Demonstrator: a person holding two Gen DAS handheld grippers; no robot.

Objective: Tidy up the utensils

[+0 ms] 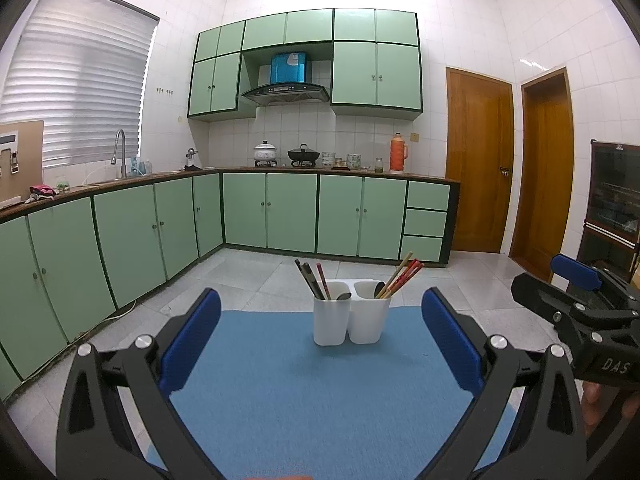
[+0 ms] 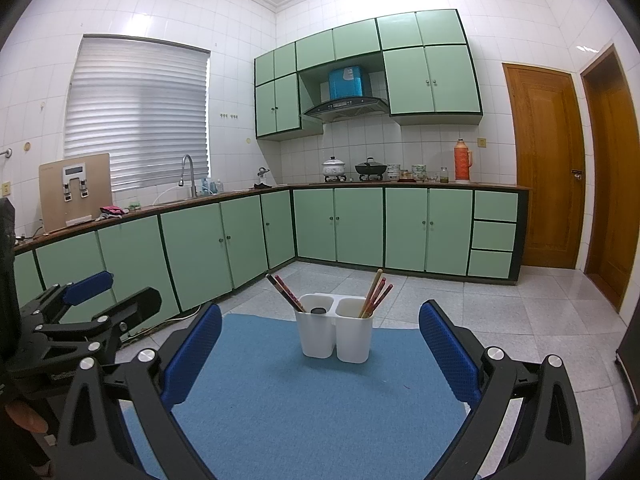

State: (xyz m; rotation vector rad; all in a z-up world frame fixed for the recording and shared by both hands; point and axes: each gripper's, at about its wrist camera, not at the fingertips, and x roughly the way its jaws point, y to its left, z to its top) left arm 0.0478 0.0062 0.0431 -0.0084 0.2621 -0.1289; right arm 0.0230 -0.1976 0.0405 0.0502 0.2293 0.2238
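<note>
blue mat (image 1: pixel 280 392) | holder (image 1: pixel 351 322) near far edge | both grippers wide, nothing held

Mat (image 1: pixel 280 380): blue cloth, matt, fine woven texture. Holder (image 1: pixel 350 322): white plastic, smooth, faint sheen. Chopsticks (image 1: pixel 400 278): wood, some red-lacquered; others (image 1: pixel 314 280) dark. Spoon (image 1: pixel 344 296): polished metal. Left gripper (image 1: pixel 320 344): matt black plastic, bright metal bolts; pads (image 1: pixel 192 340) blue, rough-dimpled. Floor (image 2: pixel 520 320): glossy tile. Doors (image 2: pixel 548 164): varnished wood. Cabinets (image 1: pixel 292 212): smooth green, satin.
</note>
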